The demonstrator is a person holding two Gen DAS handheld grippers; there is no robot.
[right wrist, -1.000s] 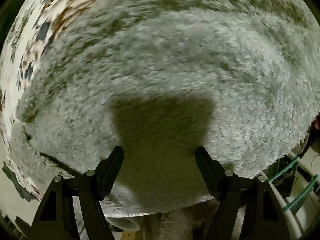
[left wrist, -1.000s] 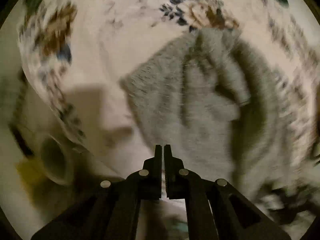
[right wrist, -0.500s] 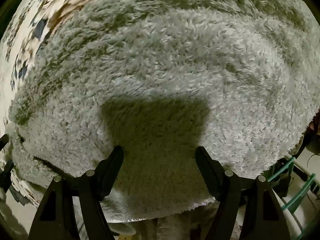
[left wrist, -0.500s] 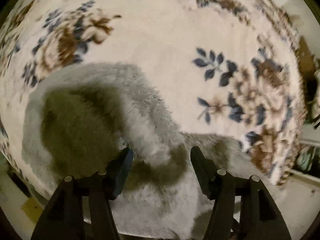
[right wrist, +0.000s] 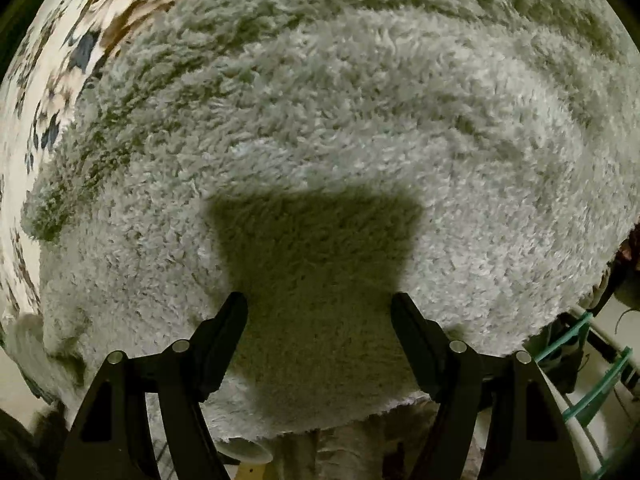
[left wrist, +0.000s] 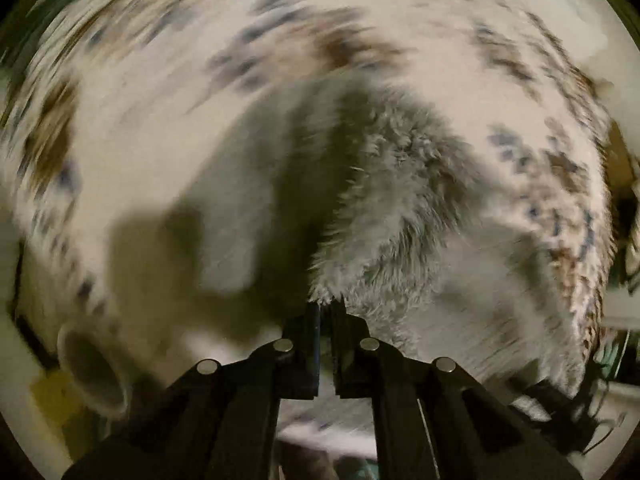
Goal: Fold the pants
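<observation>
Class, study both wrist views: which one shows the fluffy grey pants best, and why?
The right wrist view: the grey pants fill it, sharp, spread flat under the open right gripper. The left wrist view is motion-blurred and shows only a bunched part, its edge pinched in the shut left gripper over the floral cloth.

I count one pair of fluffy grey pants (right wrist: 340, 128) on one flowered cloth (left wrist: 168, 92). I see two grippers, the left gripper (left wrist: 326, 312) and the right gripper (right wrist: 320, 312), and one pale tube (left wrist: 94, 372).
</observation>
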